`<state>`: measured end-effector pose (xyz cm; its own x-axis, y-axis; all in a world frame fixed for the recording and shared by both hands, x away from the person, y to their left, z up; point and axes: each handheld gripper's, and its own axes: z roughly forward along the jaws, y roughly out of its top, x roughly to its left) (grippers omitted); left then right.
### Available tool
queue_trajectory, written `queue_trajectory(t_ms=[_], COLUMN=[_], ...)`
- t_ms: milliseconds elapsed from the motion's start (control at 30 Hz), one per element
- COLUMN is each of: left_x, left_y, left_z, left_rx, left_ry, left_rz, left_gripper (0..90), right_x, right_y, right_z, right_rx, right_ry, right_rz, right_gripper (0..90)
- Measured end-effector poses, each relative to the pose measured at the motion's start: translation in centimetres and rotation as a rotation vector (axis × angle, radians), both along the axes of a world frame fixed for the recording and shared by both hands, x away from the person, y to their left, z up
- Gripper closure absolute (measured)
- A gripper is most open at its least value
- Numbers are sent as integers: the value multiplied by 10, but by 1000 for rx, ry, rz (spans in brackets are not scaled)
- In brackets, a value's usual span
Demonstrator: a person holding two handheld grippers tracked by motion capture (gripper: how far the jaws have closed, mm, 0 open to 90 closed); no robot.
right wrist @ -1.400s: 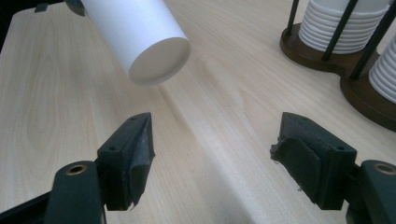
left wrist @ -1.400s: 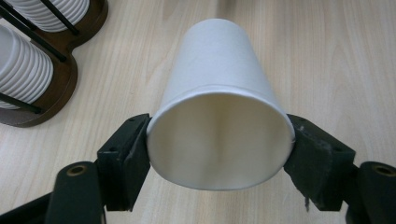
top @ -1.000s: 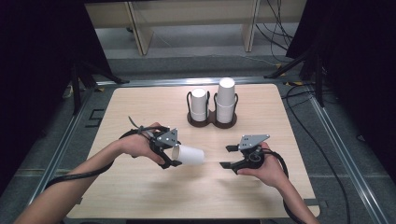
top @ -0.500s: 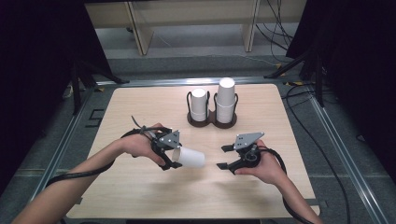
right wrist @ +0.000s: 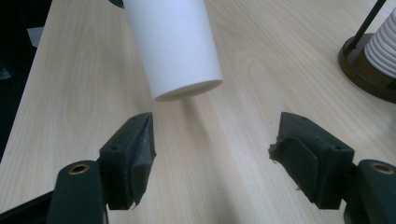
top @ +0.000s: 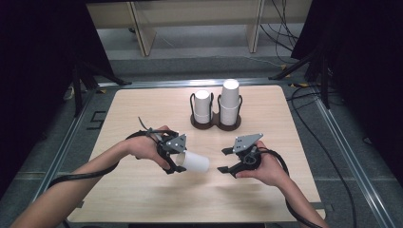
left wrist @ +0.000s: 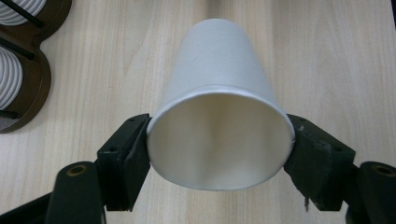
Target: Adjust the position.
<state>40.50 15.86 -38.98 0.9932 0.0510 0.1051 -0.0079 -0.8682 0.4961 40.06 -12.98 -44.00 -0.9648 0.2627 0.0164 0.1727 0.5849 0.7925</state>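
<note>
A white paper cup [top: 195, 162] lies on its side in the air, base pointing right. My left gripper [top: 173, 159] is shut on it at the rim; in the left gripper view both pads press the cup [left wrist: 219, 135] near its open mouth. My right gripper [top: 226, 160] is open, just right of the cup's base, jaws spread wide and facing it. In the right gripper view the cup [right wrist: 175, 46] hangs a little ahead of the open fingers [right wrist: 135, 144], its base toward them, nothing between the pads.
A dark two-slot cup holder [top: 216, 124] stands at the back middle of the wooden table [top: 123, 109], holding two stacks of white cups [top: 229, 99]. A metal frame borders the table. Cables trail from both grippers.
The left gripper has carried the cup slightly right and down toward the right gripper. The right gripper has shifted left and nearer the cup, staying open.
</note>
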Motion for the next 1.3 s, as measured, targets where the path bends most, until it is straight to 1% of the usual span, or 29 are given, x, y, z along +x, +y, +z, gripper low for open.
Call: queue_trajectory(t_ms=[67, 133, 167, 200, 233, 267, 300, 367, 400, 533, 567, 600, 633, 700, 767, 867, 900, 933, 1000, 1033, 1067, 1100, 1200, 1233, 1267, 1300], left_x=[0, 0, -1, -1, 0, -1, 0, 0, 0, 0, -1, 0, 0, 0, 0, 1, 1, 1, 1, 1, 1, 2, 2, 2, 2, 2], left_y=[-1, -3, -3, -4, -5, -5, -6, -7, -8, -10, -10, -10, -10, -11, -11, -11, -11, -11, -12, -12, -12, -12, -13, -13, -14, -14], left_z=[0, 1, 1, 2, 3, 3, 3, 4, 4, 4, 3, 3, 3, 3, 3, 4, 4, 4, 5, 5, 5, 6, 6, 6, 7, 7], left_rx=[7, 19, 15, 20, 26, 26, 26, 34, 38, 44, 47, 50, 53, 58, 59, 67, 71, 73, 79, 80, 78, 78, 82, 84, 86, 87], left_ry=[-5, -13, -2, -4, -9, -8, -18, -13, -16, -15, -6, -8, -8, -10, -10, -13, -14, -15, -16, -15, -16, -23, -22, -25, -26, -27], left_rz=[-5, -17, -7, -12, -17, -14, -22, -24, -27, -31, -24, -25, -24, -28, -31, -34, -33, -34, -36, -36, -34, -40, -41, -43, -44, -45], left_gripper=[274, 274, 274, 274, 274, 274, 274, 274, 274, 273, 274, 274, 273, 273, 274, 274, 274, 273, 274, 273, 274, 274, 274, 274, 274, 274], right_x=[0, 0, -1, 0, 0, 1, 1, 0, 1, 2, 2, 2, 2, 2, 2, 2, 3, 2, 2, 3, 3, 3, 2, 3, 3, 3], right_y=[1, 4, 4, 6, 8, 9, 10, 14, 14, 18, 19, 20, 20, 22, 23, 25, 26, 27, 28, 29, 29, 30, 32, 33, 34, 35], right_z=[0, 2, 2, 3, 3, 4, 4, 5, 6, 7, 7, 7, 7, 7, 7, 6, 7, 7, 7, 7, 8, 8, 8, 8, 8, 8], right_rx=[-1, -7, -11, -15, -17, -25, -21, -29, -32, -43, -43, -42, -44, -46, -52, -51, -54, -56, -53, -55, -53, -53, -57, -60, -59, -59], right_ry=[5, -5, 3, -7, -3, -19, -24, -9, -22, -30, -22, -16, -27, -12, -24, -20, -35, -24, -16, -30, -31, -30, -19, -31, -19, -27], right_rz=[-2, 10, 7, 18, 22, 27, 38, 34, 42, 48, 46, 51, 51, 53, 54, 60, 67, 61, 65, 67, 67, 66, 71, 77, 77, 82], right_gripper=[285, 285, 285, 285, 286, 286, 286, 285, 285, 285, 284, 284, 284, 283, 283, 283, 283, 283, 283, 283, 283, 283, 283, 283, 283, 282])
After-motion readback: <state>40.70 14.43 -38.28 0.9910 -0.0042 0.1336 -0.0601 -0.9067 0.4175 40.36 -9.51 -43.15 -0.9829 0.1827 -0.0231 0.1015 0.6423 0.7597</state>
